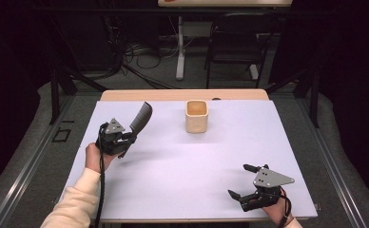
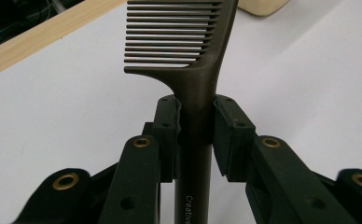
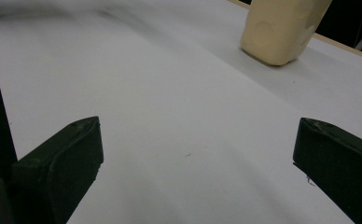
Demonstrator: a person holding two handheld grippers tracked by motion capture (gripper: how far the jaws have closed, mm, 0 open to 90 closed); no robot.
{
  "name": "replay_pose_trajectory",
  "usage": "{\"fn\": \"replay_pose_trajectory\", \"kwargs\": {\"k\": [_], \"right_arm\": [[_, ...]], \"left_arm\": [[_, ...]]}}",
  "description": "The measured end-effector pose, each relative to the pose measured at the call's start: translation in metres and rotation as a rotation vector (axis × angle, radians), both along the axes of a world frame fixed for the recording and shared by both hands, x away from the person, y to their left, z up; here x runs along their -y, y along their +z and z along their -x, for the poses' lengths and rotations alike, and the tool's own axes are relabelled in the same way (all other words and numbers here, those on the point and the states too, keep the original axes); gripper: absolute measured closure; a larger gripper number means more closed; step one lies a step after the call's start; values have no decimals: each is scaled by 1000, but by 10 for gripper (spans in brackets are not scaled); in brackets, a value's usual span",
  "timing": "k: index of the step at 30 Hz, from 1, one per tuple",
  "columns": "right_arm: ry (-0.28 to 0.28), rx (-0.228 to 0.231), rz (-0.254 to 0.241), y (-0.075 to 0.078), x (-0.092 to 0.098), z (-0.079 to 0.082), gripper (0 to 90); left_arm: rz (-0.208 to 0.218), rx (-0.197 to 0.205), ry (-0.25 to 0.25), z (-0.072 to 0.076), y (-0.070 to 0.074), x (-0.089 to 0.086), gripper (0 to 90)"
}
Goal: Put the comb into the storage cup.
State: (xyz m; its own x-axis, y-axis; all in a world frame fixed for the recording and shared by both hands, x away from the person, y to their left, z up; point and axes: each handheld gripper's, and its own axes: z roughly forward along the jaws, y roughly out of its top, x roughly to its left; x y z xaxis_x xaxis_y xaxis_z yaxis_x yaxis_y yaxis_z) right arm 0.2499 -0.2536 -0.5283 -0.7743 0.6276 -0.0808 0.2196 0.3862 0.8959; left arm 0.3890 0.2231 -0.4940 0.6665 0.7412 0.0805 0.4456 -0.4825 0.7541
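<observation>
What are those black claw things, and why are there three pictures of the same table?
A person sits at a table with a hand-held gripper in each hand, like big tongs. One picture looks down from above. The other two come from small cameras riding on the grippers. The left hand-held gripper is squeezing a dark comb by its handle, teeth pointing away. The right hand-held gripper is open and holds nothing. A cream cup stands on the white tabletop, farther back.

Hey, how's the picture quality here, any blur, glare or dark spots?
High view: white table evenly lit, surroundings nearly black. Left gripper view: comb sharp, cup at the top edge soft. Right gripper view: the near tongs are soft, the cup slightly blurred; no glare.
</observation>
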Motion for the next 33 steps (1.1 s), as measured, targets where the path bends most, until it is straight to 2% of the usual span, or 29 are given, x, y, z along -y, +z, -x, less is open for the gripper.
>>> {"fn": "replay_pose_trajectory", "kwargs": {"k": [9, 15, 33], "right_arm": [[1, 4, 6, 0, 0, -1, 13], [0, 3, 7, 0, 0, -1, 13], [-4, 0, 9, -1, 0, -1, 13]], "left_arm": [[23, 37, 10, 2, 0, 0, 722], [58, 65, 17, 2, 0, 4, 723], [130, 139, 31, -3, 3, 16, 722]]}}
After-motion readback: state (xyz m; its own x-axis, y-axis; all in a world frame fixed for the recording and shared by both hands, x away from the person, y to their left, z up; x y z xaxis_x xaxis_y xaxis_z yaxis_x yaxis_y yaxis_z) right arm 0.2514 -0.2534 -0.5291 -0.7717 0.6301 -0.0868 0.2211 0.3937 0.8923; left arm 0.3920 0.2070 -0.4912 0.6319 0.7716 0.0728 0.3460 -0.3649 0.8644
